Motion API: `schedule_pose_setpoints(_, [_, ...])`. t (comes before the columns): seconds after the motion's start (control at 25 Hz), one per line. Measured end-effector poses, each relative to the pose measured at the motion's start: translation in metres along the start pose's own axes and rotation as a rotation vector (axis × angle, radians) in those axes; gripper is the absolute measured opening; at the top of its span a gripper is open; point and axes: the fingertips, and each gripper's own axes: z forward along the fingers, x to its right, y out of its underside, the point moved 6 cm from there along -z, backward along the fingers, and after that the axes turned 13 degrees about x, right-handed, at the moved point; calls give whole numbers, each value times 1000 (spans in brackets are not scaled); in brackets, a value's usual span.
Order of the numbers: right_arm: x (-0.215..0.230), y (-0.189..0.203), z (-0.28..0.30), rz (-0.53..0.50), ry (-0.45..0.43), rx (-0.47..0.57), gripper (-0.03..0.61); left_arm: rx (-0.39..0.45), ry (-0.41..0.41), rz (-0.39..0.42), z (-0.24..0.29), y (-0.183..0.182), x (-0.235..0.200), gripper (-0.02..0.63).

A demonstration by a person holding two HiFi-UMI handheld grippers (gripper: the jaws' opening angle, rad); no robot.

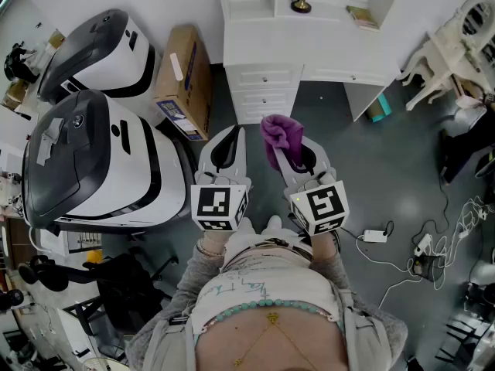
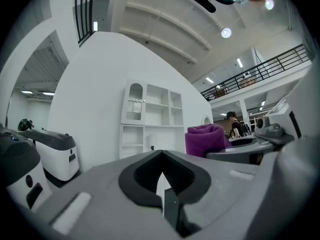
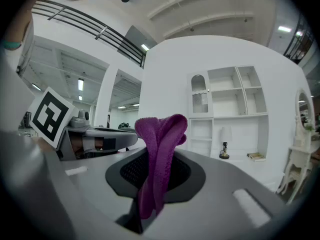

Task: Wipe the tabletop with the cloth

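Note:
A purple cloth (image 1: pixel 280 136) is pinched in my right gripper (image 1: pixel 298 157), which is shut on it; in the right gripper view the cloth (image 3: pixel 157 156) stands up folded between the jaws. My left gripper (image 1: pixel 229 149) is held beside it, shut and empty; its view shows the jaws closed together (image 2: pixel 162 176) and the cloth (image 2: pixel 205 139) off to the right. Both grippers are held close to the person's body, pointing toward the white desk (image 1: pixel 340 10) ahead. The desk top carries a small lamp (image 1: pixel 301 1) and a book (image 1: pixel 362 17).
Two white-and-grey machines (image 1: pixel 93 157) stand at the left, with a cardboard box (image 1: pixel 184 79) beside them. A white drawer unit (image 1: pixel 263 83) sits under the desk. A white chair (image 1: pixel 456 49) is at the right. Cables and a power adapter (image 1: pixel 377 236) lie on the grey floor.

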Motion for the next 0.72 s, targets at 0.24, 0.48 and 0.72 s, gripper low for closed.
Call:
schedule_pose_setpoints(0.24, [10,3,-4,10,-17,-5,86,-5,12,-9,7,4,13,0])
schedule_pose_setpoints(0.48, [23,10,-8,9,-51,-19,86,-8,-10,-20,14,10,24,0])
schedule_pose_setpoints(0.72, [32,18,0,15,-66,-43,86,-22,-44,-39,15,15,16,0])
